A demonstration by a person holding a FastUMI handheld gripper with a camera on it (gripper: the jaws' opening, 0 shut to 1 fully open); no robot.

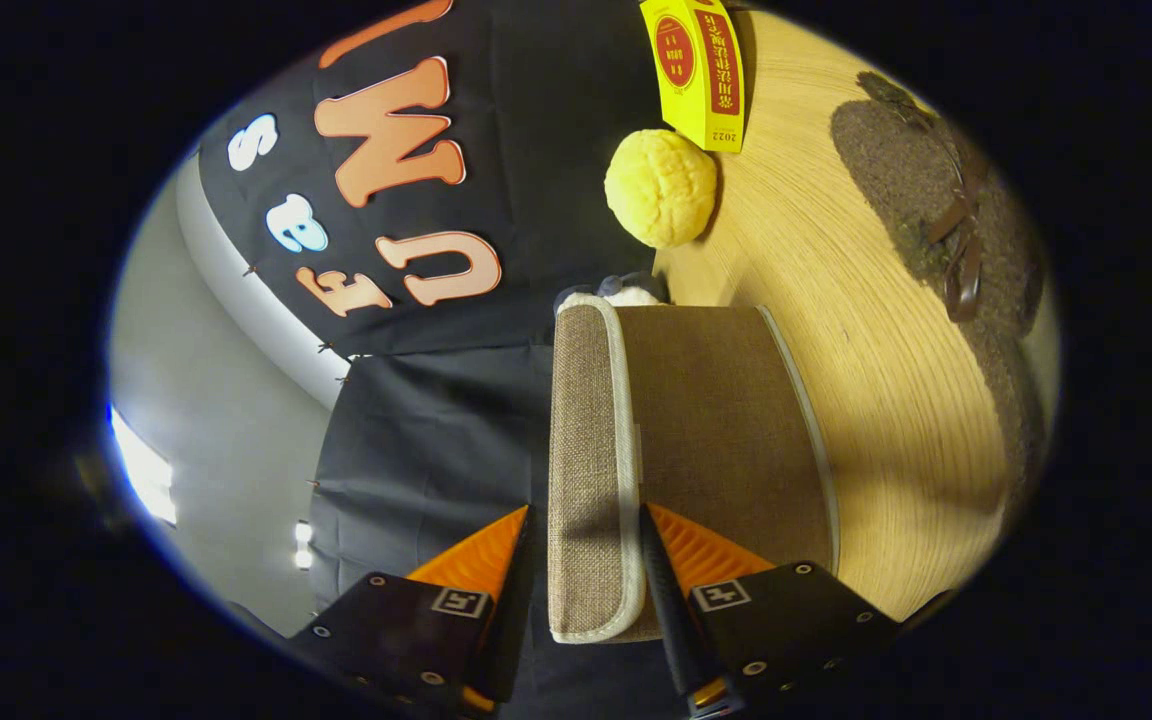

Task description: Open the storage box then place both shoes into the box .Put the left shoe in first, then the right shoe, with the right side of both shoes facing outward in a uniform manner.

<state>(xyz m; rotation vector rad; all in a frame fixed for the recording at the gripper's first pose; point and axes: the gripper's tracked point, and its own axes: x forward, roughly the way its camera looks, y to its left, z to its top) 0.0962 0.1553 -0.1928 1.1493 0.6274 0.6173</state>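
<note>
- A booth with a black cloth wall behind and a pale wood counter [836,300]; the view is rolled on its side.
- The box [716,430], brown woven fabric with pale piping, stands on the counter against the wall, just ahead of the claw [586,570].
- Its lid [586,450] is a flat fabric flap with a pale bound edge; it lies between the claw's two fingers. The fingers stand apart on either side of the flap; the right one looks to be touching it, the left seems a little clear, so I cannot tell that it is clamped.
- Judgement: the step in hand is opening the box, with both shoes yet to go in.
- Handling, as I judge it: the flap is light, half stiff and will bend at its hinge line; the weave gives good grip. Best held at the bound free edge, near the middle, and swung gently so the light box does not drag along.
- A brown suede shoe [946,210] with dark laces lies on the counter, well apart from the box.
- Beyond the box sit a yellow ball [661,188] and a yellow carton [701,65], close together.
</note>
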